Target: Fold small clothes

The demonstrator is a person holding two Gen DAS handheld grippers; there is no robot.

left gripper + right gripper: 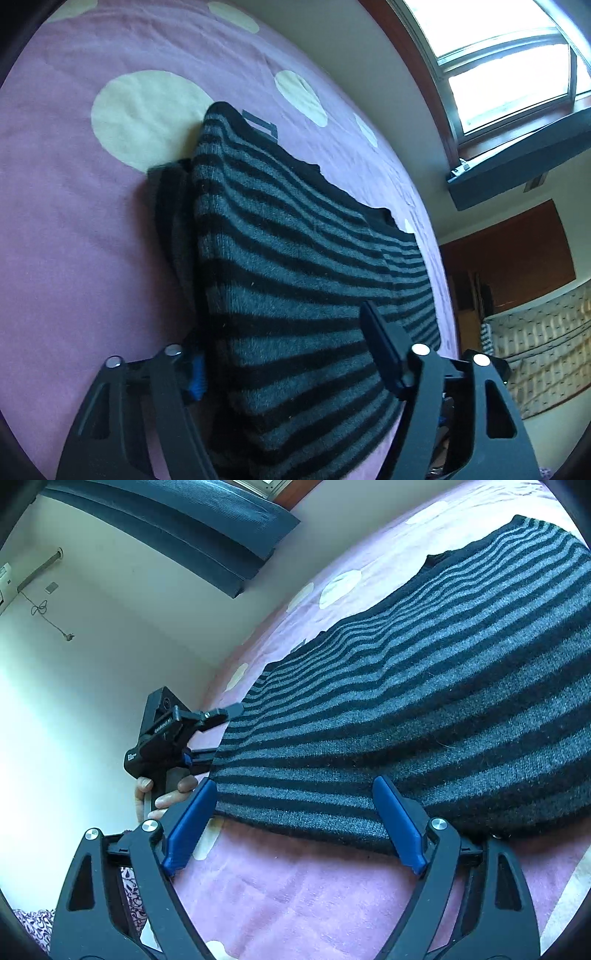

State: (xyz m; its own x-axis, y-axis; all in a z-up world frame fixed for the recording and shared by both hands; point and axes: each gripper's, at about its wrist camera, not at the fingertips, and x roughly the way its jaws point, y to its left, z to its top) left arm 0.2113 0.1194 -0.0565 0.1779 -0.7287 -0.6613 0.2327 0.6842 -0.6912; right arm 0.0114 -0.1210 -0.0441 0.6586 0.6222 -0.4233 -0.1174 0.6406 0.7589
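A grey and black striped sweater lies spread on a pink bed cover with cream dots. In the left wrist view my left gripper straddles one end of the sweater, one finger half hidden under the cloth edge and the other finger above it. In the right wrist view the left gripper stands at the sweater's corner with a gap showing between its jaws, held by a hand. My right gripper is open, its blue pads either side of the near hem.
A pale wall runs along the bed's far side, with a dark ledge under a window. A cable hangs on the wall. A patterned cloth and a brown cabinet stand beyond the bed's edge.
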